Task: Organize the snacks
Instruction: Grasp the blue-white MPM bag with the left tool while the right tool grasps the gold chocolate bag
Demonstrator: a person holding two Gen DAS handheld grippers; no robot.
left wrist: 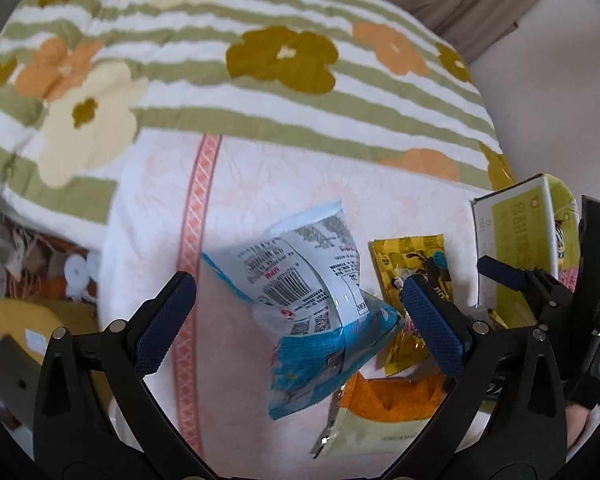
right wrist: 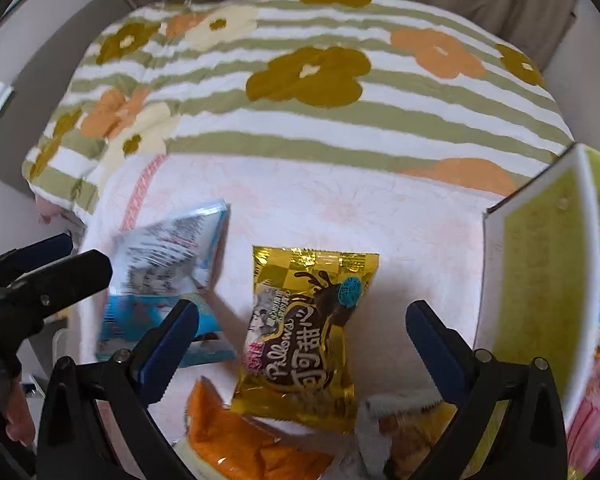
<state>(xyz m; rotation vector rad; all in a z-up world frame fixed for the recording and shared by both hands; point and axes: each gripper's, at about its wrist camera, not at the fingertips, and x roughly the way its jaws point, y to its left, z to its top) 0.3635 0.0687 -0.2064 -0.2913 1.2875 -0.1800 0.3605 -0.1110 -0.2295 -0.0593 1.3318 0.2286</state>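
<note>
A crumpled blue-and-white snack bag (left wrist: 312,300) lies back side up on the pale pink bedcover (left wrist: 260,184), between the fingers of my open left gripper (left wrist: 298,282). The right pad (left wrist: 432,320) is close against the bag's edge. In the right wrist view the same blue bag (right wrist: 168,272) looks blurred. A gold chocolate "Pillows" packet (right wrist: 300,340) rests flat between the spread fingers of my open right gripper (right wrist: 302,308), and neither finger touches it. An orange snack bag (right wrist: 240,436) lies just in front of it.
An open yellow-green carton (right wrist: 540,280) with white edges stands at the right. Behind the snacks is a striped floral quilt (right wrist: 320,112). Another crinkled packet (right wrist: 400,428) lies near the right finger. Floor clutter (left wrist: 40,280) shows beyond the bed's left edge.
</note>
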